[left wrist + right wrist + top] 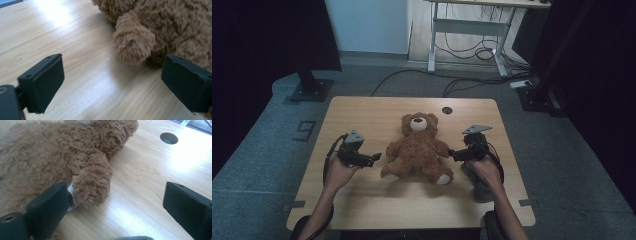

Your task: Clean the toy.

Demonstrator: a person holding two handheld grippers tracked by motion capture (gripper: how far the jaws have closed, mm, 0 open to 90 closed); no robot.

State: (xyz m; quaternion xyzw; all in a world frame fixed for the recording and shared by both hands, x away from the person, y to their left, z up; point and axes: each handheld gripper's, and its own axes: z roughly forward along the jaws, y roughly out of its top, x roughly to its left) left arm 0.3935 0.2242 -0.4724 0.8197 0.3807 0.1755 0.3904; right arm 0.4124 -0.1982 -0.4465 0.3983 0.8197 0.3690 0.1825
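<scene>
With jaws spread wide and empty, we bring our left gripper (373,159) and right gripper (453,153) alongside the teddy bear (418,148) lying mid-table (362,112), apparently approaching to clamp each arm next.

One teddy bear (418,147), two grippers, one table (362,200)

A brown, shaggy teddy bear (418,148) lies on its back mid-worktop, head toward the far edge, pale muzzle up, arms spread, white-soled feet pointing near.
</scene>
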